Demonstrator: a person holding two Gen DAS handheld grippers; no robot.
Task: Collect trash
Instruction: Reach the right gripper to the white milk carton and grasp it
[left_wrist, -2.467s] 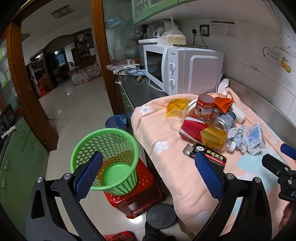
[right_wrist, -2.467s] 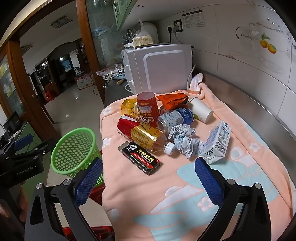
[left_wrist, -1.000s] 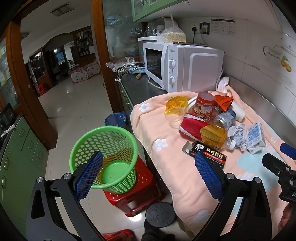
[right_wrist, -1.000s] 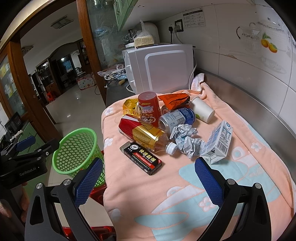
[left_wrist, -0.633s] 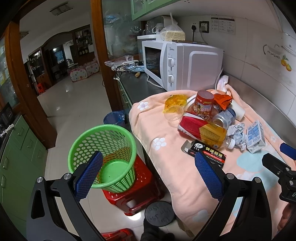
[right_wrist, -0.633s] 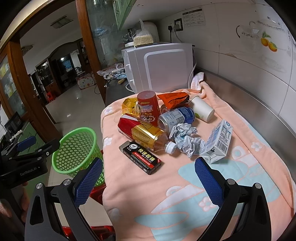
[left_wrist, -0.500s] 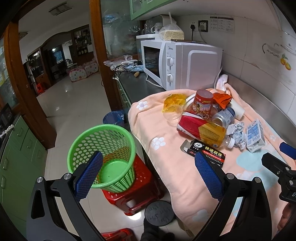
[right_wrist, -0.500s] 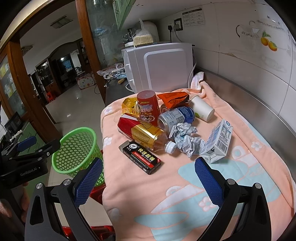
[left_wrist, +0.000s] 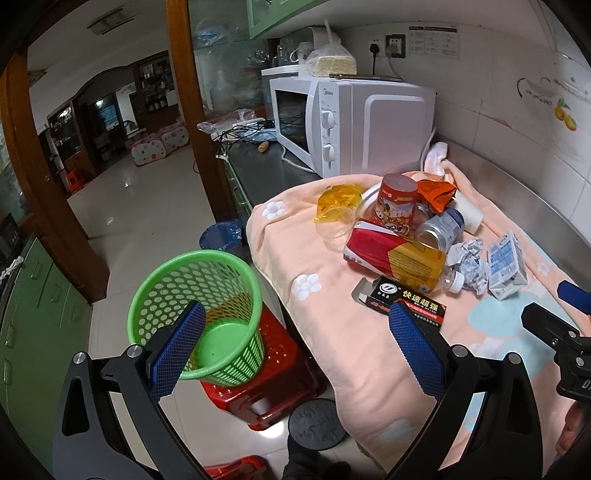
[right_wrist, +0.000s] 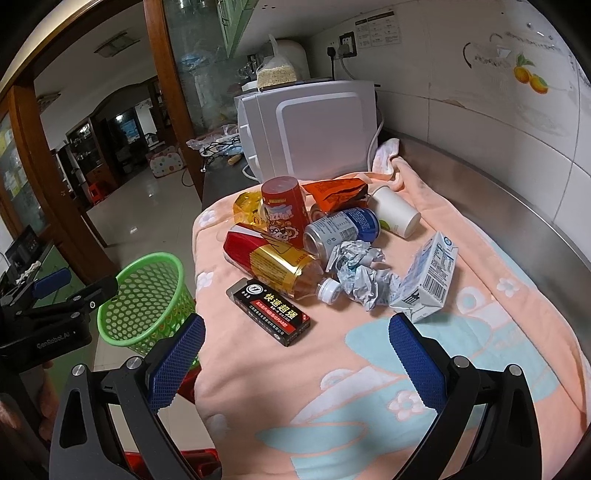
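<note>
Where peach blanket (right_wrist: 461, 343) covers steel counter (right_wrist: 491, 192), trash lies

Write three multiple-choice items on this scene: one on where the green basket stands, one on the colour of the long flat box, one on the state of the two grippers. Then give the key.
1. The green basket stands on:
A. a red stool
B. the blanket
C. the microwave

2. The long flat box is mainly:
A. white
B. black
C. green

3. The left gripper and right gripper are:
A. both shut on trash
B. one open, one shut
C. both open, holding nothing

Key: 1 A, the red stool shows beneath it. 2 B, black with a red band. 3 C, each pair of fingers stands wide apart.
</note>
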